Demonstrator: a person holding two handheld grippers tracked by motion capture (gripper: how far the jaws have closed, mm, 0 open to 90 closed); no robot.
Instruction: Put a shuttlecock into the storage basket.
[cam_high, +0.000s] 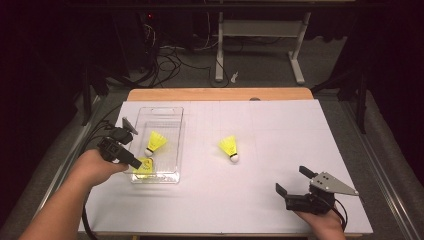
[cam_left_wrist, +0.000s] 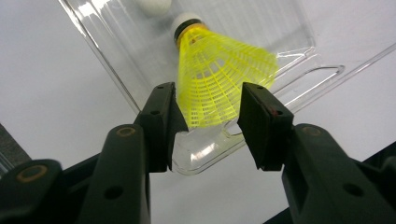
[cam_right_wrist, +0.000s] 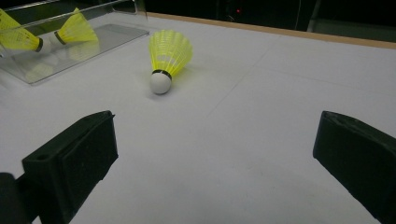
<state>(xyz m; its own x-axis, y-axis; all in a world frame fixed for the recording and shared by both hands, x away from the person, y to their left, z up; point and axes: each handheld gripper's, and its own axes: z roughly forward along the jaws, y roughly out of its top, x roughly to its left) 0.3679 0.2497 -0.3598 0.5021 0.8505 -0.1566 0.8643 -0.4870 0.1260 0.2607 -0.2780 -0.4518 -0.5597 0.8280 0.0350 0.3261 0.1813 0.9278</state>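
fingers (cam_left_wrist: 164, 112) flanking shuttlecock (cam_left_wrist: 219, 70) skirt

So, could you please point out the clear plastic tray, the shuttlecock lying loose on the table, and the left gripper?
clear plastic tray (cam_high: 176, 118): high view, far right rim.
loose shuttlecock (cam_high: 229, 146): high view, yellow skirt.
left gripper (cam_left_wrist: 208, 126): left gripper view, midway between its fingertips.

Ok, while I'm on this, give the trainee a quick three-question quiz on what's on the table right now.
1. How many yellow shuttlecocks lie in the clear tray?
2. True or false: the right claw holds a shuttlecock.
3. The loose shuttlecock on the table lies: A) left of the tray; B) between the tray and the right claw; C) inside the tray.

Key: 1) two; 2) false, it is open and holds nothing; 3) B.
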